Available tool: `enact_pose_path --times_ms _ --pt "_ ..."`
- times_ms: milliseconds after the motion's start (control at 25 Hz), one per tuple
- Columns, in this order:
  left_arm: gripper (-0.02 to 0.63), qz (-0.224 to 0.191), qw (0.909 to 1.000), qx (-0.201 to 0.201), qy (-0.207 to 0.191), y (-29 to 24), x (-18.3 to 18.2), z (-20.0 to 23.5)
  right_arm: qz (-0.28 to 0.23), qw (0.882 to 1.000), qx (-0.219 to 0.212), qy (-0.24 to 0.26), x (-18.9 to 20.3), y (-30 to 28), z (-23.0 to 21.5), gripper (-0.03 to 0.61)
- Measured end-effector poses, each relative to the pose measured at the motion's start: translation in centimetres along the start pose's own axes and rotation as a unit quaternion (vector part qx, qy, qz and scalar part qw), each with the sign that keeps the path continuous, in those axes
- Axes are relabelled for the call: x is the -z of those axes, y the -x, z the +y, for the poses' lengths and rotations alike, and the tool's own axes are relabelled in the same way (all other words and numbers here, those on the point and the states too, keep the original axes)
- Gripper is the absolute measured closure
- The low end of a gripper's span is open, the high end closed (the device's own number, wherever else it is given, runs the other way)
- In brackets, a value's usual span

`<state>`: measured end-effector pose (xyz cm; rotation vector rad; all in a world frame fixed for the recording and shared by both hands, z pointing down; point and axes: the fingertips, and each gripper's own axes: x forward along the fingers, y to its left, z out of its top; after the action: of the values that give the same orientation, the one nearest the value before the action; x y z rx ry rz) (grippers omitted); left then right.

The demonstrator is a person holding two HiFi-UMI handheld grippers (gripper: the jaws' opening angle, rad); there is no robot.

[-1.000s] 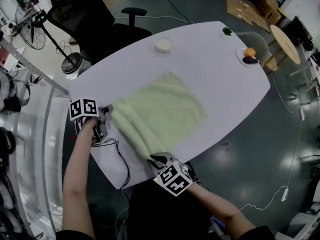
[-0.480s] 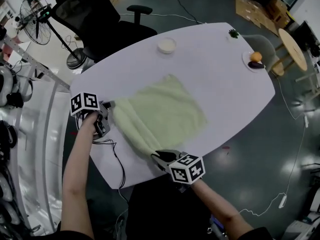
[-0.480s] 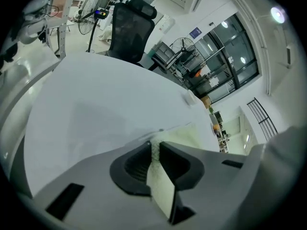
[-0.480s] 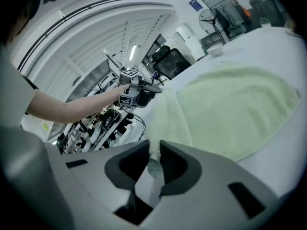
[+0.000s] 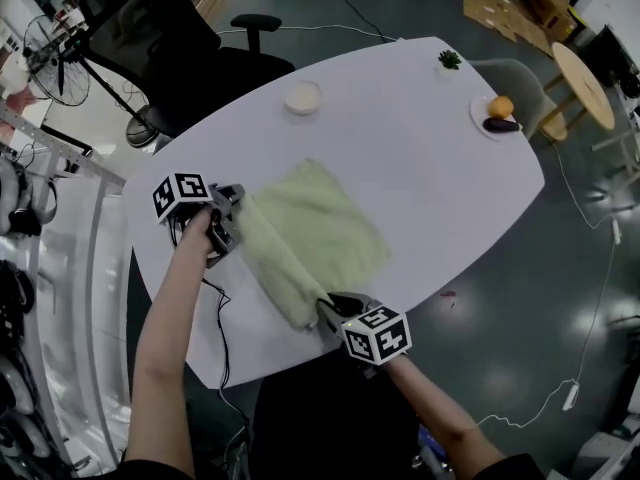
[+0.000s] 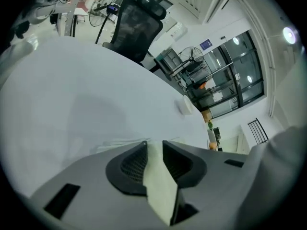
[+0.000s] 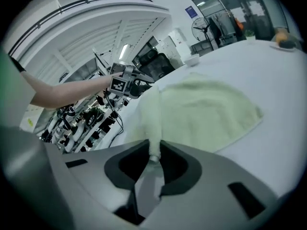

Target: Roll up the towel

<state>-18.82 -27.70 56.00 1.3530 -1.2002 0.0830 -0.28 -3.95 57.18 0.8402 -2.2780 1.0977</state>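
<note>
The pale green towel point(image 5: 335, 223) lies on the white oval table point(image 5: 430, 148), on the half nearer the person. Its near side is gathered into a thick roll that runs between the two grippers. The rest lies flat, spread toward the far side of the table.

The left gripper point(image 5: 238, 211) sits at the roll's left end. In the left gripper view a folded strip of the cloth point(image 6: 160, 186) fills the gap between the jaws and touches both pads. Those jaws have just been opening a little, yet they remain clamped on the towel.

The right gripper point(image 5: 330, 310) is at the roll's other end, by the table's near edge. In the right gripper view its jaws stand nearly together, pinched on a thin end of the towel point(image 7: 154, 128). From there the roll stretches away to the left gripper point(image 7: 132, 87), and the flat part spreads off to the right.

A small white bowl point(image 5: 303, 97) stands on the far side, well apart from the towel. Toward the far right corner a plate point(image 5: 476, 114) holds an orange fruit point(image 5: 501, 106) and a dark item point(image 5: 500, 125), with a small green plant point(image 5: 450, 59) near it. A black cable point(image 5: 218, 308) trails over the table beside the left forearm, and a black office chair point(image 5: 170, 48) stands beyond the table
</note>
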Motion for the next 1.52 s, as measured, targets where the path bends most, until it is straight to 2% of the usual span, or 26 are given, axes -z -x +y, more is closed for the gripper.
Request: enact_pose_path --times_ms 120,280,320,440,520,640,760,1000,1040,1120,1160,1360,1520 --pt "0.49 -0.007 0.9998 -0.02 0.003 -2.1 0.4 0.0 0.018 0.999 0.032 0.026 0.7 -0.1 -1.7 0.502" --pt "0.479 -0.006 0.9978 -0.048 -0.046 -3.2 0.8 -0.1 0.035 0.996 0.053 0.066 1.1 -0.6 -1.8 0.498" --pt "0.466 -0.002 0.9975 -0.044 -0.054 -3.2 0.9 -0.4 0.038 0.995 0.061 0.076 1.2 -0.6 -1.9 0.494" --pt "0.374 0.01 0.9971 -0.009 -0.075 -2.7 1.1 -1.9 0.041 0.989 0.086 0.113 1.1 0.0 -2.4 0.453" --pt "0.335 0.012 0.9945 0.008 -0.104 -1.7 1.0 -2.8 0.038 0.985 0.098 0.134 0.6 0.9 -2.8 0.414" --pt "0.334 0.005 0.9875 0.01 -0.157 0.2 0.4 -3.0 0.031 0.981 0.111 0.158 -0.2 2.7 -3.1 0.386" --pt "0.352 0.003 0.9831 0.012 -0.183 2.3 -0.2 -2.1 0.029 0.973 0.121 0.195 -0.9 3.8 -2.1 0.374" --pt "0.427 0.011 0.989 0.016 -0.147 4.5 -0.3 1.5 0.037 0.961 0.116 0.25 -1.1 2.4 1.9 0.313" --pt "0.418 0.019 0.9897 0.019 -0.14 4.4 0.0 2.0 0.039 0.959 0.115 0.256 -1.0 1.9 2.6 0.3" --pt "0.295 0.039 0.9901 0.03 -0.132 4.2 1.0 2.5 0.042 0.953 0.119 0.276 -0.7 0.9 3.9 0.286" --pt "0.273 0.046 0.9898 0.036 -0.13 4.2 1.4 2.6 0.043 0.949 0.122 0.286 -0.5 0.5 4.6 0.287" --pt "0.275 0.055 0.99 0.045 -0.122 3.6 2.2 3.2 0.049 0.938 0.141 0.313 0.9 -1.3 6.8 0.286" --pt "0.275 0.066 0.9887 0.058 -0.122 2.7 2.8 3.0 0.057 0.921 0.177 0.343 1.6 -2.4 6.9 0.286"
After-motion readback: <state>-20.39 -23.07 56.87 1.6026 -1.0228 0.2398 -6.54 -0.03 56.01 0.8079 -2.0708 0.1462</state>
